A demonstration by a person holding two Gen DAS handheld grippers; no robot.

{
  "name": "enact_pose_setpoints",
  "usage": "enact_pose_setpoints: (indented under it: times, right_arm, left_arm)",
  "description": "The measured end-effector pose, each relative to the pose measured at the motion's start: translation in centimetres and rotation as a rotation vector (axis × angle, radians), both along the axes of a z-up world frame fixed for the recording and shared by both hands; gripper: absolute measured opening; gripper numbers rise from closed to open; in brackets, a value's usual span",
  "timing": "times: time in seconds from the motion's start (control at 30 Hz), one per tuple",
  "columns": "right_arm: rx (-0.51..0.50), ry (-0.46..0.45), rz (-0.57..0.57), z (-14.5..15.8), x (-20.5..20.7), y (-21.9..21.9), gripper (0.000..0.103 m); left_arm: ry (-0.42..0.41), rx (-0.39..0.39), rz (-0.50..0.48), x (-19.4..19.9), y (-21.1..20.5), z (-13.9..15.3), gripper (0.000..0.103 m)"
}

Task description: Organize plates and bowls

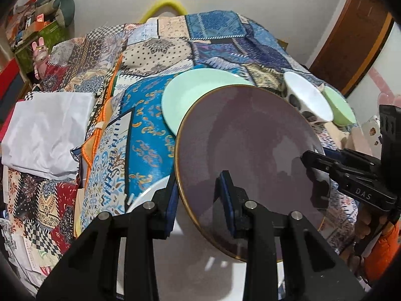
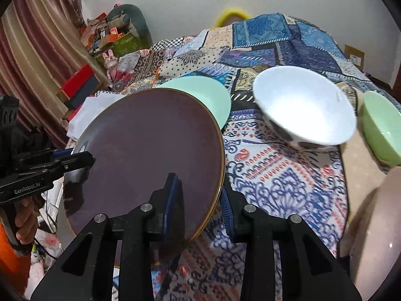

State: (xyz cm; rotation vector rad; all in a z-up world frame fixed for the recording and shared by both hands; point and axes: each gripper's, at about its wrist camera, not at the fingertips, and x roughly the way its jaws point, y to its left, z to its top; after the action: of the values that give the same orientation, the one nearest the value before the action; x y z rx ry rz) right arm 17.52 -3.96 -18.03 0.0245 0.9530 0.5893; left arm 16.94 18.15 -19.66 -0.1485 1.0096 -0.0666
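Note:
A large purple plate (image 1: pixel 250 150) with a gold rim is held tilted above the patchwork cloth, also in the right wrist view (image 2: pixel 150 145). My left gripper (image 1: pixel 200 200) is shut on its near-left rim. My right gripper (image 2: pixel 200 200) is shut on its right rim; it also shows in the left wrist view (image 1: pixel 315 160). A mint plate (image 1: pixel 190 97) lies behind it (image 2: pixel 210 92). A white plate (image 1: pixel 150 195) lies under my left gripper. A white bowl with dark spots (image 2: pixel 305 110) and a green bowl (image 2: pixel 383 128) stand at the right.
A folded white cloth (image 1: pixel 47 130) lies at the left. Boxes and toys (image 2: pixel 110 35) stand by the wall. A pinkish object (image 2: pixel 376 225) sits at the lower right edge. The patchwork cloth (image 2: pixel 275 180) covers the surface.

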Motion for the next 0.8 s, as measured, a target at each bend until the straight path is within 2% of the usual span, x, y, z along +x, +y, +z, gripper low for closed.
enact_pose_setpoints:
  times: [0.43, 0.8]
  right_arm:
    - [0.027, -0.052, -0.05, 2.6, -3.3, -4.1, 0.03]
    - [0.035, -0.065, -0.089, 2.7, -5.4, -7.8, 0.03]
  left_arm:
    - [-0.037, -0.018, -0.035, -3.3, -4.3, 3.3, 0.032]
    - [-0.038, -0.008, -0.068, -5.4, -8.6, 4.3, 0.032]
